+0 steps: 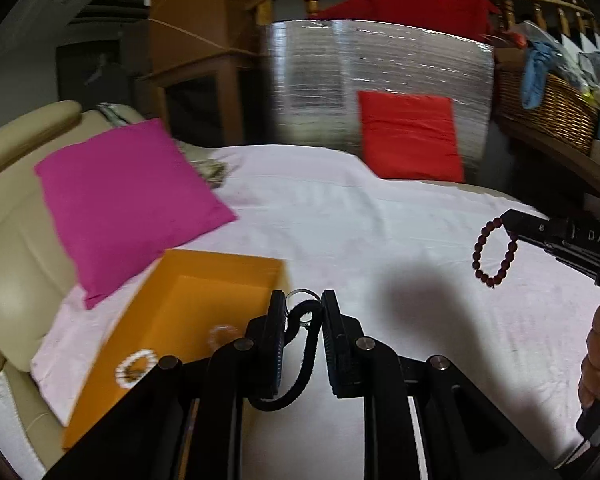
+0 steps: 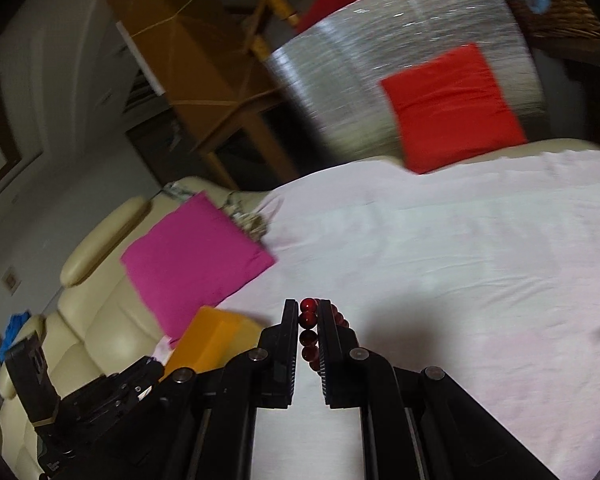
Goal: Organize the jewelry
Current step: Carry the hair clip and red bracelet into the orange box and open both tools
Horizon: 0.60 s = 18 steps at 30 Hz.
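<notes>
My left gripper (image 1: pixel 302 300) is shut on a clear ring with a black cord (image 1: pixel 300 340), held just right of the open orange box (image 1: pixel 172 320). The box holds a white bead bracelet (image 1: pixel 134 368) and a pale one (image 1: pixel 222 334), blurred. My right gripper (image 2: pixel 308 308) is shut on a dark red bead bracelet (image 2: pixel 308 328), above the white sheet (image 2: pixel 460 260). In the left wrist view the right gripper (image 1: pixel 512 224) is at the right, with the red bracelet (image 1: pixel 494 252) hanging from its tips. The orange box (image 2: pixel 216 336) also shows in the right wrist view.
A magenta cushion (image 1: pixel 120 200) lies behind the box on a cream sofa (image 1: pixel 8 208). A red cushion (image 1: pixel 410 136) leans on a silver foil panel (image 1: pixel 340 80) at the back. A wicker basket (image 1: pixel 552 108) stands at the right.
</notes>
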Motion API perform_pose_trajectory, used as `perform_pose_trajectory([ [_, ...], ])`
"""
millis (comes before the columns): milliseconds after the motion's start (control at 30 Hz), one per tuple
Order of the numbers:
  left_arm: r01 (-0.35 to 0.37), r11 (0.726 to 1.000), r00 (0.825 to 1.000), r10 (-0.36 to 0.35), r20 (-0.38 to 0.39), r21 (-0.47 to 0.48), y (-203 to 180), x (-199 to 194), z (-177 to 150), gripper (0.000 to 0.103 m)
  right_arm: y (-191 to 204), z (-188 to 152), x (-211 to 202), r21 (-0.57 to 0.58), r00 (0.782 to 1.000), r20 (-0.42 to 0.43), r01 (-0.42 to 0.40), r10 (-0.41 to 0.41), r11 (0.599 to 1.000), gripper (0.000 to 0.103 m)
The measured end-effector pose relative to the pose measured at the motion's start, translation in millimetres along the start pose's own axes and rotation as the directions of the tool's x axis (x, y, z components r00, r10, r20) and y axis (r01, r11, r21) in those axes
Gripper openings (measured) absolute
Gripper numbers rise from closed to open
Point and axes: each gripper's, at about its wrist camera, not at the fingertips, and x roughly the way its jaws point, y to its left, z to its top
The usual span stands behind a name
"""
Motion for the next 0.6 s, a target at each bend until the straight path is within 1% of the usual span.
perform_pose_trajectory([
  [200, -0.074, 0.997, 0.997, 0.074, -0.007, -0.033, 41, -3, -6, 0.018, 56, -17, 41, -0.058, 0.996, -0.064, -0.072, 0.068, 0.996, 0.011],
  [400, -0.138, 0.989, 0.99, 0.136, -0.032, -0.061, 75, -4, -18, 0.018, 95, -35, 72, -0.093, 0.985, -0.12, -0.136, 0.124, 0.986, 0.011],
  [500, -0.177, 0.982, 0.983, 0.173, -0.057, -0.072, 92, -3, -28, 0.018, 116, -49, 88, -0.116, 0.975, -0.163, -0.173, 0.153, 0.978, 0.011],
  [567, -0.211, 0.974, 0.975, 0.204, -0.085, -0.084, 108, 1, -37, 0.019, 125, -57, 95, -0.121, 0.968, -0.188, -0.193, 0.168, 0.974, 0.011],
  [600, -0.227, 0.97, 0.971, 0.218, -0.099, -0.091, 115, 0, -42, 0.019, 131, -64, 101, -0.124, 0.96, -0.212, -0.211, 0.182, 0.97, 0.011],
])
